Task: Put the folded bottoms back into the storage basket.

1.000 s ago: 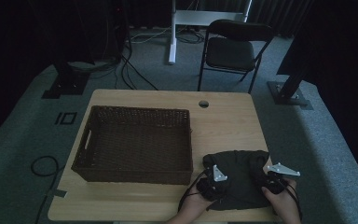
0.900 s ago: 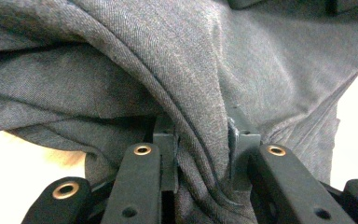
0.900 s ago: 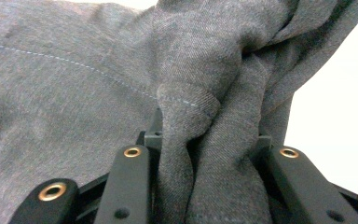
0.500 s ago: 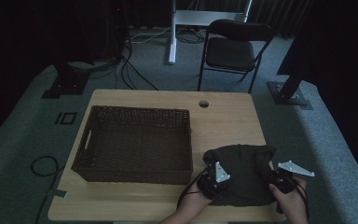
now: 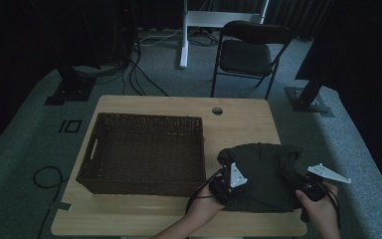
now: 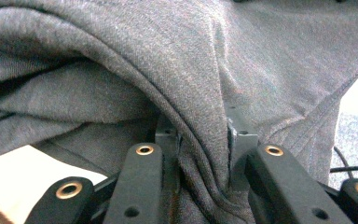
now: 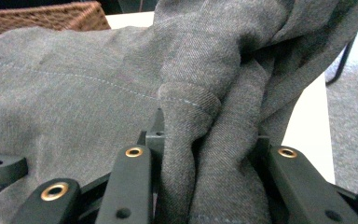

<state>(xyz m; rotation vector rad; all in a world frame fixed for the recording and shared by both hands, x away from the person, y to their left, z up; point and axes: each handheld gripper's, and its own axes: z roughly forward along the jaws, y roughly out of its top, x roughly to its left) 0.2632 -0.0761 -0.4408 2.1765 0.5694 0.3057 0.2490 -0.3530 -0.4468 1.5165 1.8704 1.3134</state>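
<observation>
- Left gripper [image 6: 200, 154], jaws pinched on a thick fold of dark grey garment [image 6: 177, 70]; cloth bunched between the two black jaws in the left gripper view.
- Right gripper [image 7: 205, 154], likewise clamped on a rolled, seamed edge of the same garment, light stitching running across the fold.
- From the high view: left gripper [image 5: 227, 185] at the garment's [image 5: 261, 172] near-left edge, right gripper [image 5: 312, 186] at its near-right edge, each held by a hand from the table's near side.
- Garment heaped on the right part of the wooden table [image 5: 144, 219], near the front edge.
- Just left of it, a brown wicker basket [image 5: 144, 154], its corner visible in the right gripper view.
- Beyond the table, a black folding chair [image 5: 248, 55] and floor cables.
- No legible writing or labels.
</observation>
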